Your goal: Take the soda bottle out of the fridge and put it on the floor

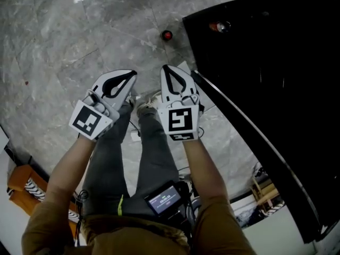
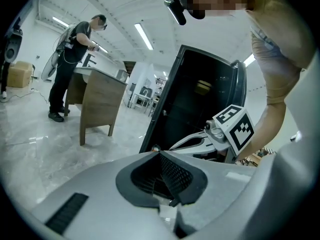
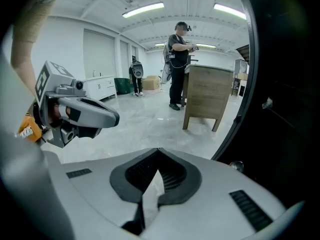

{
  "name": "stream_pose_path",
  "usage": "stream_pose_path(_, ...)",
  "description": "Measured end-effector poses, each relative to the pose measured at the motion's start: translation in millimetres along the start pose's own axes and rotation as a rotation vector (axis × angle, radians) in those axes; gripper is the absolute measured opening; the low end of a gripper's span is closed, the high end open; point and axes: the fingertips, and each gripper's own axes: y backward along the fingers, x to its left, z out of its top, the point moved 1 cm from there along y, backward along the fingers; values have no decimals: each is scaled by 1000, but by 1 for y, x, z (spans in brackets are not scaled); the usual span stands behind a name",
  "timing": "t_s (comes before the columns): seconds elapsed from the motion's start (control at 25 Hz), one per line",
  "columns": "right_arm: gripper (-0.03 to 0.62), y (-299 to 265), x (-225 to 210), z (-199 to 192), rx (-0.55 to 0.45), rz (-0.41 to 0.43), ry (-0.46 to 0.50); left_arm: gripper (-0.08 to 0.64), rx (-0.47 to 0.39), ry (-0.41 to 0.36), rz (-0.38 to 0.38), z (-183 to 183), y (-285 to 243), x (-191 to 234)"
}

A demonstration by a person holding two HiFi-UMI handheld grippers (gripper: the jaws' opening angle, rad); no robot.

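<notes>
A small dark bottle with a red cap (image 1: 167, 35) stands on the grey marble floor, close to the corner of the black fridge (image 1: 265, 62). Only its top shows in the right gripper view (image 3: 235, 165), beside the fridge's dark front (image 3: 285, 109). My left gripper (image 1: 133, 74) and right gripper (image 1: 164, 68) hang side by side above the floor, nearer to me than the bottle and apart from it. Both are shut with nothing between their jaws. The left gripper view shows its own closed tips (image 2: 159, 152) and the right gripper (image 2: 172, 146) in front of the fridge (image 2: 200, 99).
My legs (image 1: 143, 153) and a small screen at my waist (image 1: 164, 198) are below the grippers. A wooden desk (image 3: 207, 96) stands further off with another person (image 3: 177, 69) at it. An orange object (image 1: 21, 187) lies at the left, and a wooden stand (image 1: 263, 190) beside the fridge.
</notes>
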Motion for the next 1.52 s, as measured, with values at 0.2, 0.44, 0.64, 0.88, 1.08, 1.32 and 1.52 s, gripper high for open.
stream_pose_path(0.2, 0, 41, -5, 41, -37, -24, -8, 1, -35, -22, 17, 44, 13, -21)
stream_pose_path(0.44, 0, 91, -16, 88, -99, -69, 5, 0, -90, -42, 20, 107, 20, -51)
stream_pose_path(0.64, 2, 134, -13, 130, -171, -94, -15, 1, -107, -65, 25, 143, 36, -70)
stream_pose_path(0.88, 1, 203, -7, 172, -209, -112, -7, 0, -79, -90, 24, 184, 66, -103)
stream_pose_path(1.08, 0, 258, -9, 203, -257, -162, -32, 0, -86, -124, -11, 221, 83, -135)
stream_pose_path(1.32, 0, 294, -23, 214, -308, -232, -8, 0, -96, -161, -63, 243, 79, -163)
stream_pose_path(1.52, 0, 318, -25, 216, -309, -276, 1, 2, -125, -202, -95, 277, 89, -185)
